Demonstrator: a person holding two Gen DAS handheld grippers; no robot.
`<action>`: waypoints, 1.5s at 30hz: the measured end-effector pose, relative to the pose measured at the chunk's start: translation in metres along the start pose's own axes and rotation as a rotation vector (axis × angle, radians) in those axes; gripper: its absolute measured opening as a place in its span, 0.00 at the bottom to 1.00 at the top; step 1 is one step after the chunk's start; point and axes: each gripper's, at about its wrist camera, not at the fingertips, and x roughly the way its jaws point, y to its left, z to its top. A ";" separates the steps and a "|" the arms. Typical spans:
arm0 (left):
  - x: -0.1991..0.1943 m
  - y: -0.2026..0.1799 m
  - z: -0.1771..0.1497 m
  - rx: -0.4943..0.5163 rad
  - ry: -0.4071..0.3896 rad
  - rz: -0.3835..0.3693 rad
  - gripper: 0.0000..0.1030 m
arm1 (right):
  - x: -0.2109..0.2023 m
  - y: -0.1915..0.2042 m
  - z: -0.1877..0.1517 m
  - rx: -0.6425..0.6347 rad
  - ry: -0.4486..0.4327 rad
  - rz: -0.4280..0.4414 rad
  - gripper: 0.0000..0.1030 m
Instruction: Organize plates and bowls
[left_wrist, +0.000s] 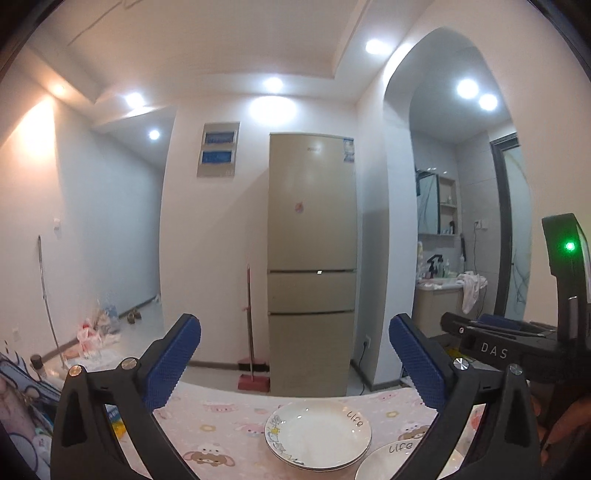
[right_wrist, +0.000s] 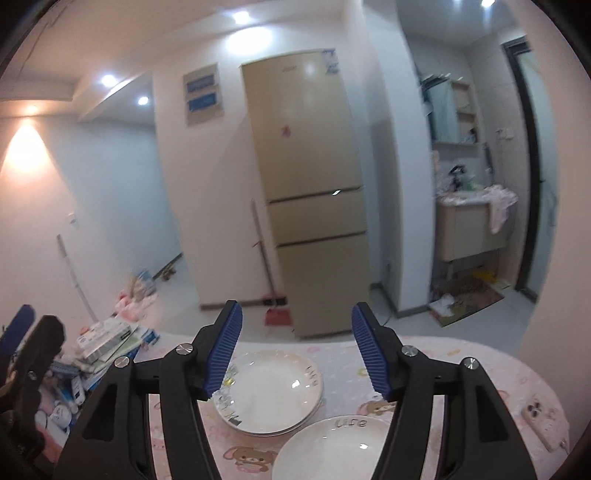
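Note:
A small stack of white plates (left_wrist: 317, 435) with "life" lettering sits on the pink cartoon tablecloth (left_wrist: 221, 424); it also shows in the right wrist view (right_wrist: 271, 393). A white bowl (right_wrist: 332, 448) marked "life" stands just in front of the stack, at the frame's bottom edge in the left wrist view (left_wrist: 391, 459). My left gripper (left_wrist: 295, 362) is open and empty, held above and behind the plates. My right gripper (right_wrist: 297, 352) is open and empty, above the plates and bowl. The right gripper's body shows at the right of the left wrist view.
A phone (right_wrist: 543, 419) lies on the table's right side. Boxes and clutter (right_wrist: 107, 343) pile at the table's left edge. A beige fridge (left_wrist: 312, 258) stands beyond the table, with a red dustpan and broom (left_wrist: 253, 376) beside it.

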 end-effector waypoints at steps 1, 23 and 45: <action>-0.011 -0.004 0.004 0.018 -0.007 -0.001 1.00 | -0.013 0.000 0.001 -0.006 -0.031 -0.048 0.59; -0.067 -0.018 -0.042 -0.116 0.017 -0.154 1.00 | -0.153 -0.035 -0.061 -0.129 -0.253 -0.220 0.77; 0.006 -0.059 -0.145 -0.006 0.264 -0.192 1.00 | -0.090 -0.099 -0.130 -0.071 -0.042 -0.286 0.99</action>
